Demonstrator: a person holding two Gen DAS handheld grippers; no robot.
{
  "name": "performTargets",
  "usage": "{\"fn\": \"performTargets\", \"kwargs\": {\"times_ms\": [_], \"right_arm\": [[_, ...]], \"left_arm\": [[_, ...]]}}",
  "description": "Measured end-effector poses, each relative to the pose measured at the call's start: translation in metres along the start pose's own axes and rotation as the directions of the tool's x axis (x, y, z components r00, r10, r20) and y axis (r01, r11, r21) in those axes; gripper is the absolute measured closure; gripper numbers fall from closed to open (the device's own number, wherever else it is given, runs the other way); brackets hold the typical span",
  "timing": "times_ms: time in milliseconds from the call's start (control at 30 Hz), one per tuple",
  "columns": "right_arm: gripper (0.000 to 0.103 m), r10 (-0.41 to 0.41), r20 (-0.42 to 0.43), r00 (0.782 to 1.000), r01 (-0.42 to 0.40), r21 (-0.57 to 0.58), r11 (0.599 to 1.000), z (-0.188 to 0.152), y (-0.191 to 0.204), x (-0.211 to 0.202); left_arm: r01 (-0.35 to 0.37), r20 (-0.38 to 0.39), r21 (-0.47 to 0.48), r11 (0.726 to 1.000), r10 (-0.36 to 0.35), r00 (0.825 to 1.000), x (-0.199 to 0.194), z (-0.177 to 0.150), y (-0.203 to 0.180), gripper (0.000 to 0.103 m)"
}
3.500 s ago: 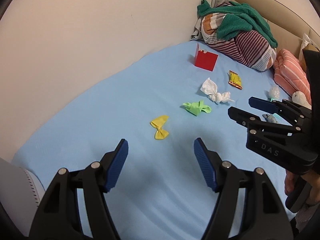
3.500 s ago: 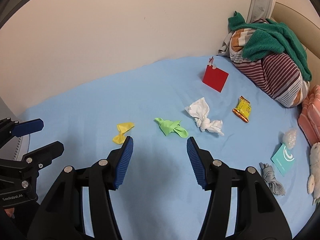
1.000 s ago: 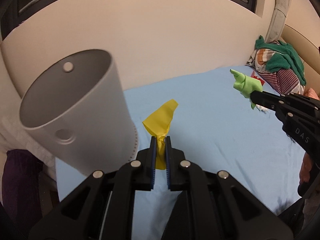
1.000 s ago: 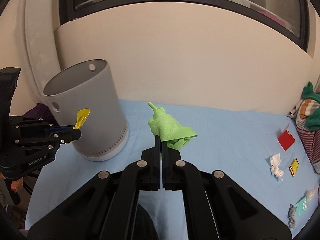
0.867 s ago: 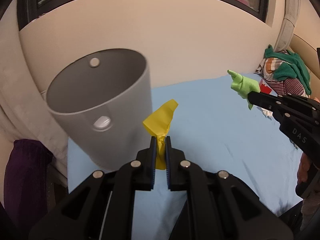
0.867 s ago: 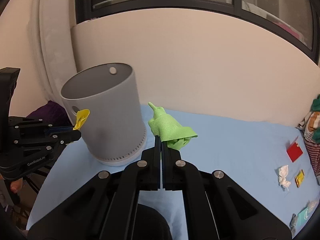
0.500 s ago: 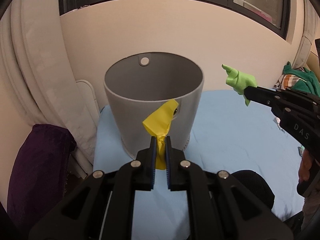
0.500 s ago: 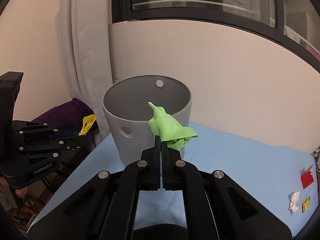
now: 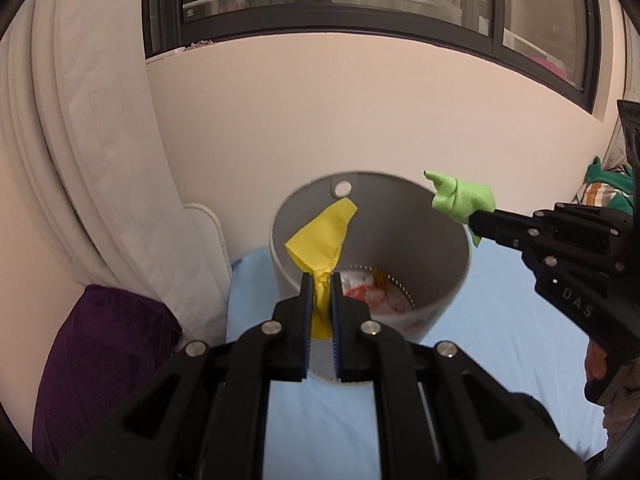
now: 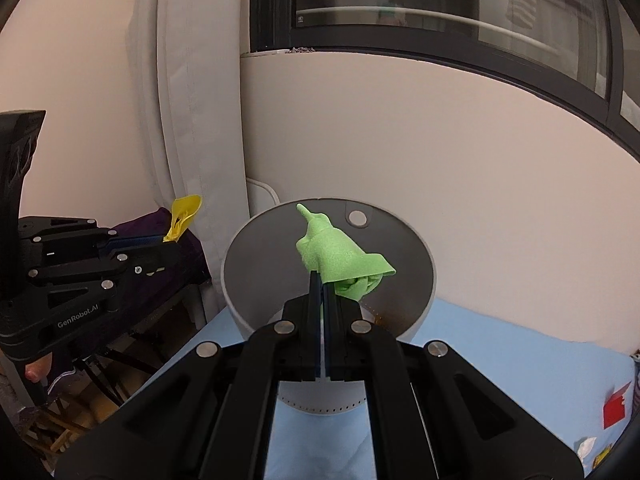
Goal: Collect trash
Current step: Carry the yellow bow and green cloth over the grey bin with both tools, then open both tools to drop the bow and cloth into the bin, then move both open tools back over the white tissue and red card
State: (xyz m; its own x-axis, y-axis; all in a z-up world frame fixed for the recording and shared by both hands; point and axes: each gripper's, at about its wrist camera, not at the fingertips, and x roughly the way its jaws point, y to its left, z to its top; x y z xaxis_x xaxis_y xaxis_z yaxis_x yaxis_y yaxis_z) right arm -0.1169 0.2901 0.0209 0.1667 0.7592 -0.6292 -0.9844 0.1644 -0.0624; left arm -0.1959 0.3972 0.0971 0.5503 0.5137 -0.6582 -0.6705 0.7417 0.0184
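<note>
The left hand-held gripper [image 9: 320, 280] clenches a crumpled yellow wrapper [image 9: 322, 236] above the round grey plastic bin [image 9: 440, 300]; only this view shows what may be wrappers inside. The right hand-held gripper [image 10: 320, 280] grips a knotted green scrap [image 10: 340, 256] over the bin's mouth.

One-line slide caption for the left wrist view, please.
Left gripper holds yellow wrapper over the grey bin; right gripper brings green wrapper alongside.

yellow scrap [image 9: 320, 236] | green scrap [image 10: 340, 256] | grey bin [image 9: 440, 240] | light-blue sheet [image 9: 500, 312]
</note>
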Motion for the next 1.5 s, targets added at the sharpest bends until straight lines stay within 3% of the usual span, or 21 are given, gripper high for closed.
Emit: {"fn": "performTargets", "kwargs": {"times_ms": [200,600,633,667,767,800,1200,1500], "right_arm": [[0.102,-0.001,-0.003,1.000,0.001,-0.018,1.000,0.031,-0.023,0.008],[0.098,0.064,-0.046,0.997,-0.066,-0.027,0.997,0.051,-0.051,0.017],[0.094,0.064,-0.050,0.997,-0.066,-0.029,0.997,0.052,-0.052,0.018],[0.092,0.067,-0.051,0.996,-0.068,-0.026,0.997,0.052,-0.054,0.020],[0.069,0.062,-0.051,0.997,-0.063,-0.010,0.998,0.051,-0.059,0.021],[0.063,0.055,-0.047,0.997,-0.055,-0.009,0.998,0.049,-0.061,0.020],[0.060,0.039,-0.048,0.998,-0.037,0.024,0.999,0.037,-0.072,0.012],[0.060,-0.013,-0.059,0.998,0.016,0.050,0.999,0.007,-0.082,-0.009]], "left_arm": [[0.016,-0.021,0.001,1.000,-0.016,1.000,0.012,0.031,0.001,0.094],[0.005,-0.061,-0.025,1.000,-0.006,0.998,0.028,0.048,-0.009,0.090],[0.005,-0.064,-0.027,1.000,-0.006,0.998,0.030,0.048,-0.010,0.087],[0.003,-0.069,-0.031,1.000,-0.005,0.998,0.031,0.048,-0.011,0.075],[-0.013,-0.068,-0.040,0.999,0.010,0.998,0.032,0.047,-0.015,0.042],[-0.017,-0.063,-0.038,0.999,0.014,0.998,0.031,0.047,-0.016,0.040],[0.006,-0.070,-0.022,1.000,-0.008,0.998,0.028,0.040,-0.030,0.039],[0.038,-0.065,0.019,0.999,-0.036,0.997,0.016,0.023,-0.056,0.039]]}}
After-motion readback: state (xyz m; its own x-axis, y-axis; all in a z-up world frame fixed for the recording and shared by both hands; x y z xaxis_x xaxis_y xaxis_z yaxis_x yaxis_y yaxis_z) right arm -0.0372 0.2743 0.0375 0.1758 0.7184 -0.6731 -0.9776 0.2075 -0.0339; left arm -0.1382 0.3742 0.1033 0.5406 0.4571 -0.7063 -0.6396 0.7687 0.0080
